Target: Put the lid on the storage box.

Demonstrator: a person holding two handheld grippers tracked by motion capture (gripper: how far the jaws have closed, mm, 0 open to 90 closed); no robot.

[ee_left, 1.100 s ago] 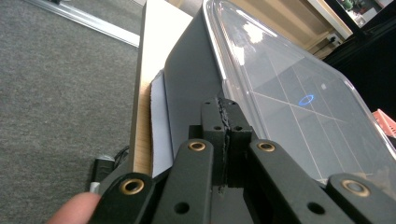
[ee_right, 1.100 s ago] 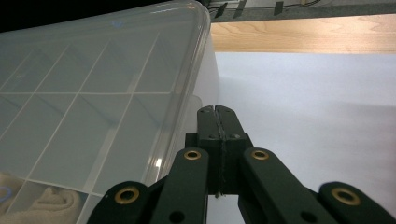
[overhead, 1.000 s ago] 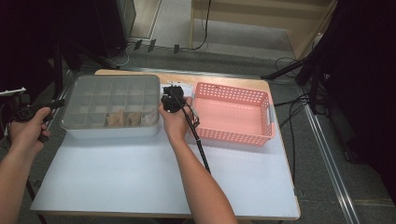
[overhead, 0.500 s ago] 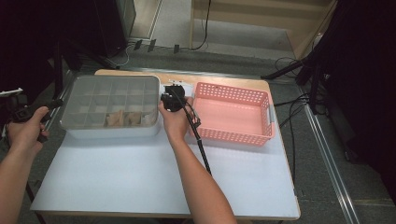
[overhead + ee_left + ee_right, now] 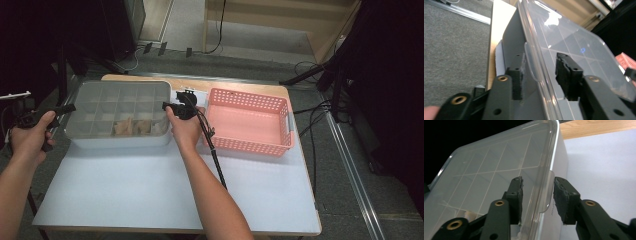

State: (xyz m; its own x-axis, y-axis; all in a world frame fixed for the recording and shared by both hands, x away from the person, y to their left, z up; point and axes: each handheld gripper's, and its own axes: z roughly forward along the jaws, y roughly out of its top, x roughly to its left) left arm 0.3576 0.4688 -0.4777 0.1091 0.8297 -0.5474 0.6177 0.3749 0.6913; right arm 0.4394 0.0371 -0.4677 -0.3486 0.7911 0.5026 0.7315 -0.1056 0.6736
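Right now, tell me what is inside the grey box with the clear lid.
Through the lid, the box shows a grid of compartments; pale beige pieces lie in the near row. What they are is too blurred to tell.

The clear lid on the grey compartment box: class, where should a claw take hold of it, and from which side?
Grip the clear lid by the small tabs jutting from its two short ends, coming in level from outside each end of the grey box. The flat, flush top offers no other hold. Each tab sits between the open jaws of the left claw and right claw.
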